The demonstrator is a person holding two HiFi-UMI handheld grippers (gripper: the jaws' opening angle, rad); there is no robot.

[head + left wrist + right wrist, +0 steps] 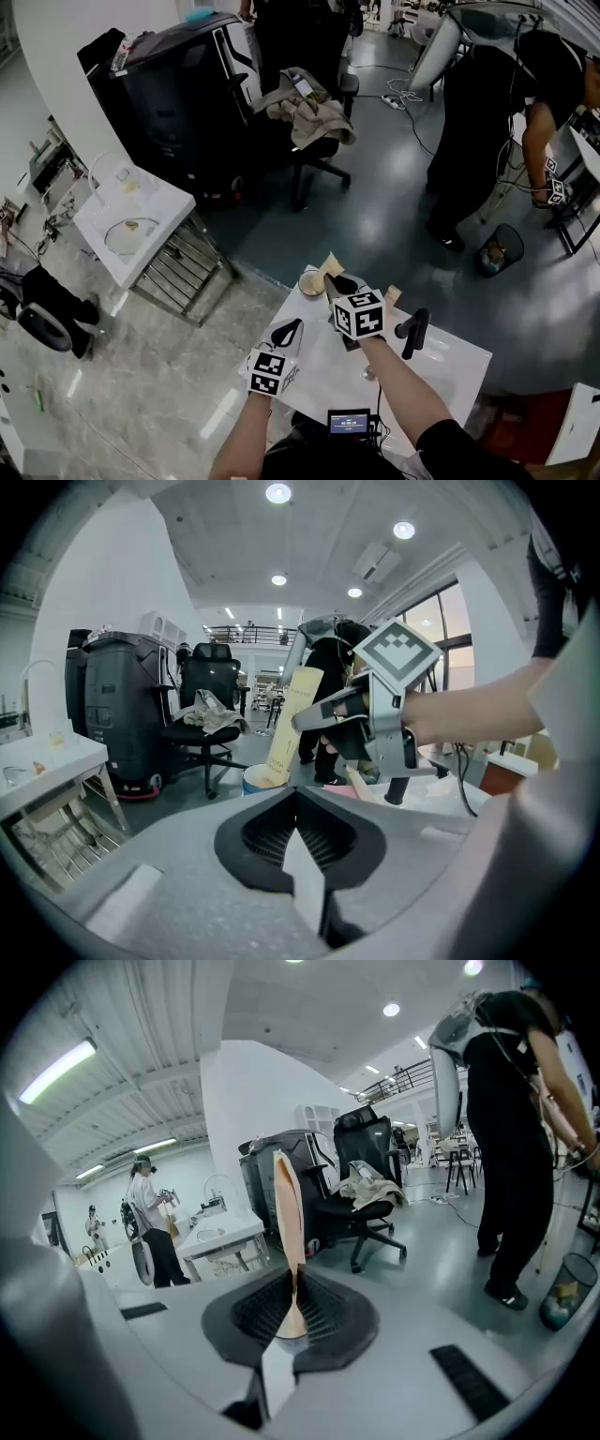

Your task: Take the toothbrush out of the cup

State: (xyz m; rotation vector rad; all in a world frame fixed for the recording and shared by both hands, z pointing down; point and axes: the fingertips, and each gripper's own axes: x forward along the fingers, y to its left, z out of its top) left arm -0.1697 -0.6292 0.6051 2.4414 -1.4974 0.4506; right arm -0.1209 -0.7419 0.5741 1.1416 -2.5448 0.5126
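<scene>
A pale cream toothbrush pack [330, 266] stands slanted in a small round cup [307, 283] at the far edge of the white table [450, 361]. My right gripper [339, 283] is shut on the pack above the cup. In the right gripper view the pack [288, 1208] rises from between the pads. The left gripper view shows the pack [292, 719] held by the right gripper [317, 714], its lower end at the rim of the cup [253, 778]. My left gripper [287, 332] rests shut and empty at the table's left edge, short of the cup.
A black handle-shaped tool [412, 331] and a beige block [392, 295] lie on the table right of my hand. A small screen [349, 421] sits at the near edge. Beyond are an office chair [314, 117], a white sink stand [131, 220] and a person [487, 131].
</scene>
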